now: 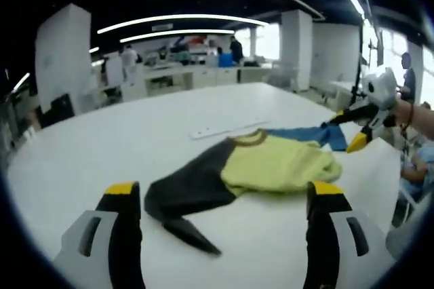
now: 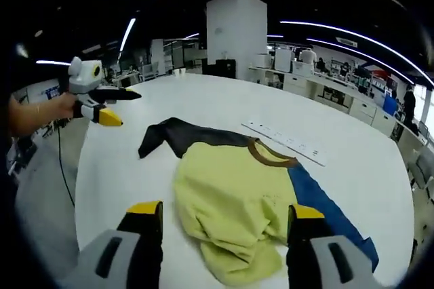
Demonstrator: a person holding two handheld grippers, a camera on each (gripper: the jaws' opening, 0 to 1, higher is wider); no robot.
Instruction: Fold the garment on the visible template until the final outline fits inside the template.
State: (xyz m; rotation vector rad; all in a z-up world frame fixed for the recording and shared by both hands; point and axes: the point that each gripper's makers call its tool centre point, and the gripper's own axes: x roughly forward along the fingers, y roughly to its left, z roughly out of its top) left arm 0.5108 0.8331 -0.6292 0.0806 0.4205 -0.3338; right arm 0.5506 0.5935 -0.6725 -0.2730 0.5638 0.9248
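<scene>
Plainly, you hadn't started folding: both tongs (image 1: 224, 197) (image 2: 224, 214) stood wide and empty, the shirt (image 2: 234, 201) at twelve o'clock; next, grip a sleeve (image 1: 183, 190).

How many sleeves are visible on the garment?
2. The dark grey sleeve lies spread flat towards the left tongs; the blue sleeve lies flat on the opposite side of the crumpled yellow cloth body.

Garment (image 1: 264, 167) on table (image 1: 102, 146)
</scene>
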